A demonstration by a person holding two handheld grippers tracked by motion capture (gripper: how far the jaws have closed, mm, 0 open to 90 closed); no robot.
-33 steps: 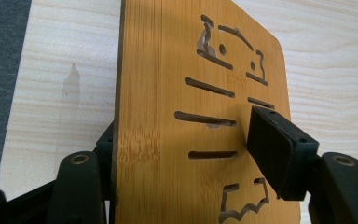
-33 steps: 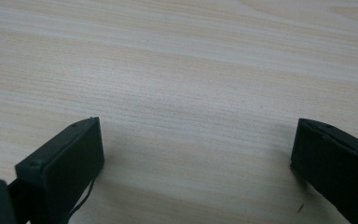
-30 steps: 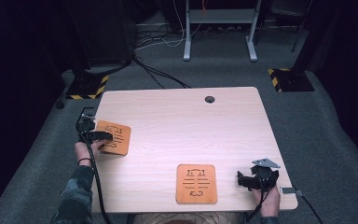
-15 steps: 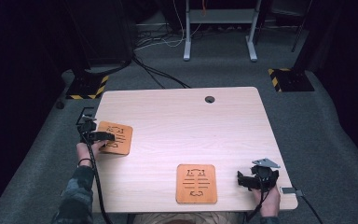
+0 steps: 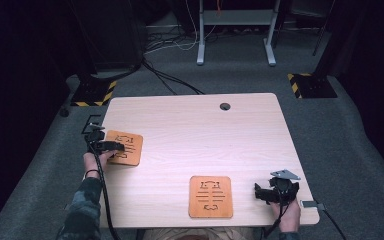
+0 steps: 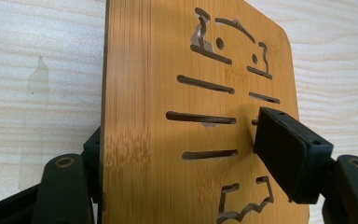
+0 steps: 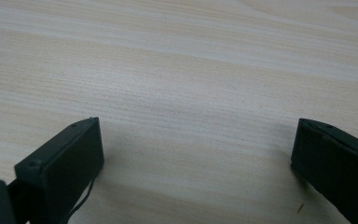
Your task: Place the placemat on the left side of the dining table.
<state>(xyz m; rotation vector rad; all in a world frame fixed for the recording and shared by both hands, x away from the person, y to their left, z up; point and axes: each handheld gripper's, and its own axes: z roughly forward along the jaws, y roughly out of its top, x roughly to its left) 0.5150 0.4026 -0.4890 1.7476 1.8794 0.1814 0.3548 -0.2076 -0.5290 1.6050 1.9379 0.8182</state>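
One jaw of the left gripper [image 6: 177, 172] hides behind the bamboo board [image 6: 168, 116], jaws just loosening; right gripper [image 7: 196, 154] gapes.

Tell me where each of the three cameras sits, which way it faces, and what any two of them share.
High view: fixed above the person's side, looking forward and down on the table; both forearms enter from the bottom.
Left gripper view: rides the left hand-held gripper, looking along its jaws, which have just been opening around the left bamboo board.
Right gripper view: rides the right hand-held gripper, facing bare tabletop between its open jaws.
Shared: the high and left gripper views both show the left bamboo board and its cut-out slots.
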